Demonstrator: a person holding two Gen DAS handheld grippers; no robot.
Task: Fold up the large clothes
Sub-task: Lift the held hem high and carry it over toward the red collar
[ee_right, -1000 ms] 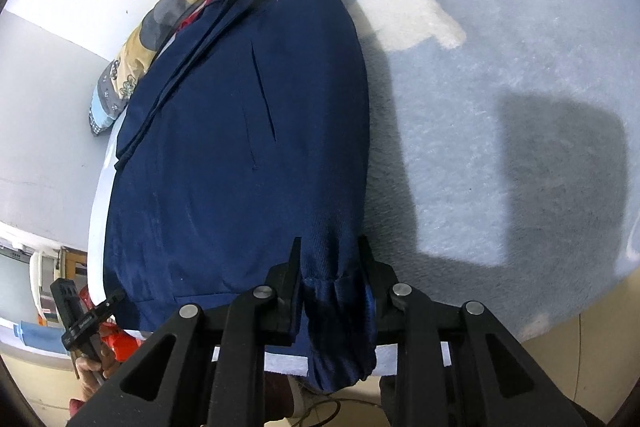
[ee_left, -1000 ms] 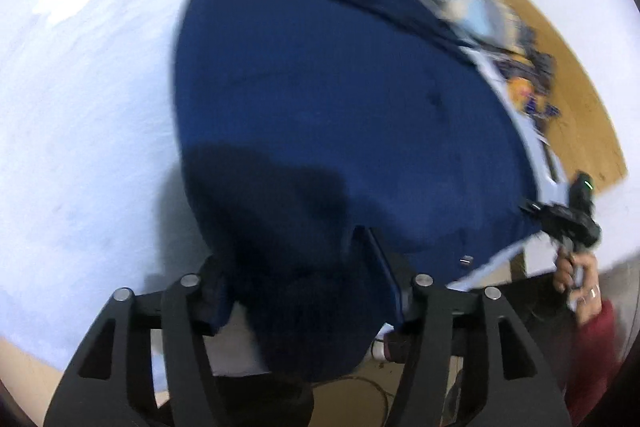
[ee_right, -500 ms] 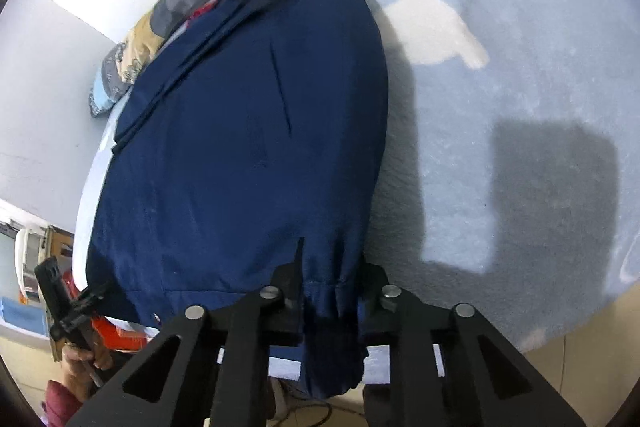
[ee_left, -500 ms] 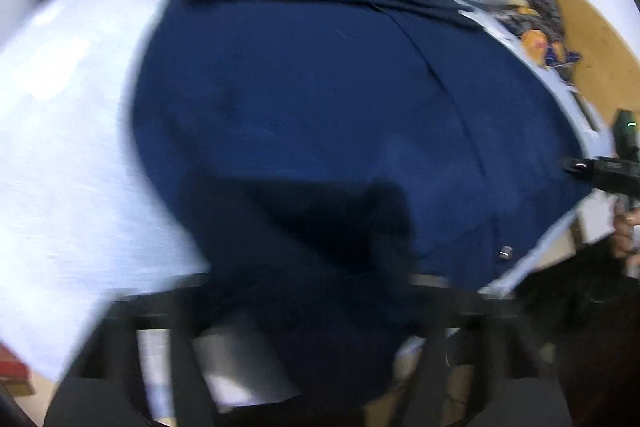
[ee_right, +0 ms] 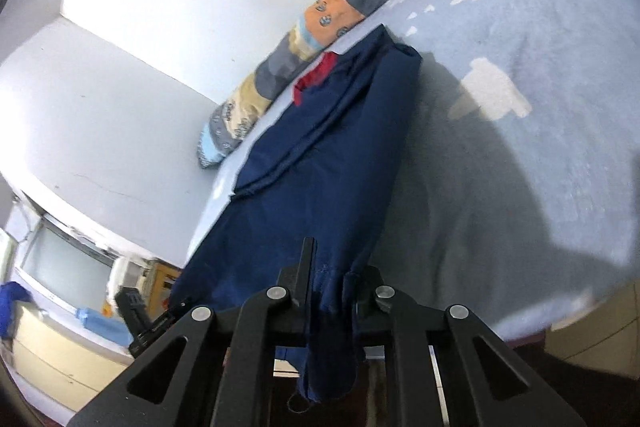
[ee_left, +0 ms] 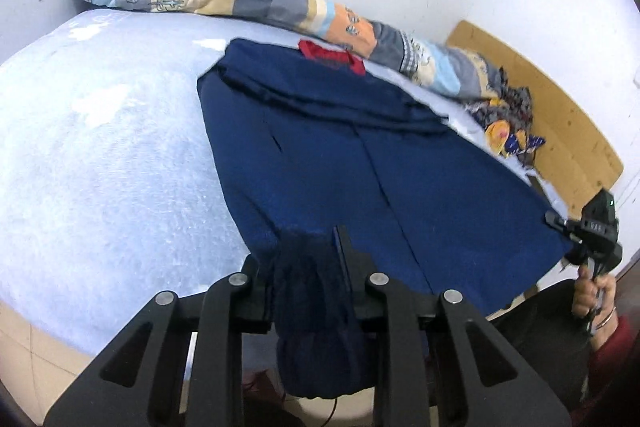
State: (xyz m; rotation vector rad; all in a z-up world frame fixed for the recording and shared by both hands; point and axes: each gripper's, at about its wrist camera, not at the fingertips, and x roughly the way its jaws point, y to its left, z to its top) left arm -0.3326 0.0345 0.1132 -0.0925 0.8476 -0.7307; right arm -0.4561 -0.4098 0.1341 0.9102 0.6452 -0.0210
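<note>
A long patchwork bolster pillow point(ee_left: 280, 7) in grey, tan, orange and pale blue is lying along the white wall at the far edge of the pale blue bed point(ee_left: 100, 155). A small heap of patterned yellow and dark blue cloth point(ee_left: 508, 131) is sitting beside a light wooden board point(ee_left: 560, 123) at one end of the pillow. Nothing is lying between the hand-held grippers and the fabric.

One large navy blue garment point(ee_left: 380, 155) is spreading flat across the bed, its red-lined collar point(ee_left: 332, 57) just beside the pillow and its near hem hanging off the bed's edge. The left hand-held gripper point(ee_left: 308, 259) is pinching a bunched corner of that hem, its jaws having just been closing on the cloth, with a dark fold drooping below the fingers. The right hand-held gripper point(ee_right: 332, 279) is pressed together on the other hem corner, fabric wedged between its pads and trailing down. In the left wrist view the person's right hand point(ee_left: 592, 291), in a red sleeve, is gripping its handle at the garment's far corner.

One garment, one pillow, two hand-held grippers.
</note>
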